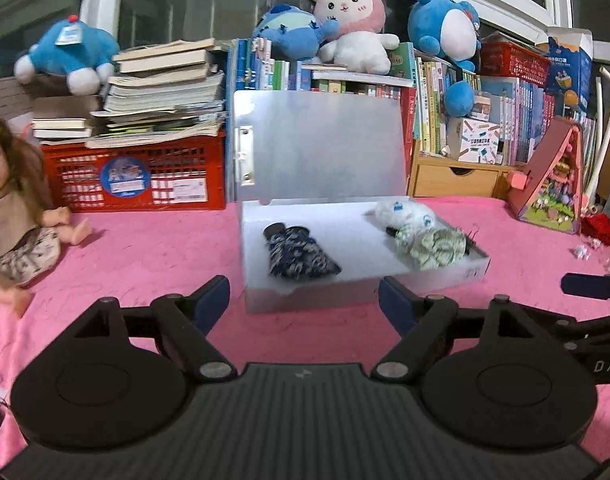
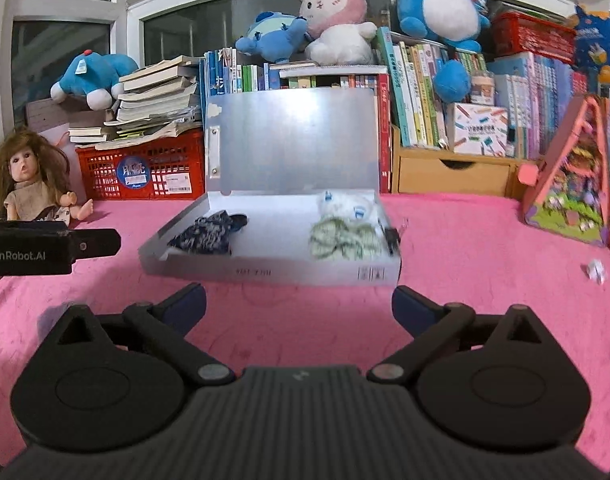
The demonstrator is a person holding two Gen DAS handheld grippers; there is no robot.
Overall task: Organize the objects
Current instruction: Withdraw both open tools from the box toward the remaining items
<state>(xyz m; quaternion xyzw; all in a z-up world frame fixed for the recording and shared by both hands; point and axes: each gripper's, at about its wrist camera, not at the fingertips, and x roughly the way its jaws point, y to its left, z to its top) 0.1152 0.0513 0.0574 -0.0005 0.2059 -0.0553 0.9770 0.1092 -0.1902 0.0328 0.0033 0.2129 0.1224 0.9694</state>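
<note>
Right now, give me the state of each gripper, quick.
Left gripper: open, holding nothing, above the pink cloth.
Right gripper: open, holding nothing.

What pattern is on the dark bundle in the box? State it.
The dark bundle has a navy ground with whitish mottled print, clearest in the left wrist view.

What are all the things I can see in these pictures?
box: one, silver-white, lid open, on the pink cloth
dark fabric bundle: one, navy patterned, box's left side
green fabric bundle: one, pale green, box's right side
white fluffy item: one, behind the green bundle
doll: one, brown hair, far left
red crate: one, under stacked books
plush toys: several, blue and pink, on the books
left tool: black, open
right tool: black, open
</note>
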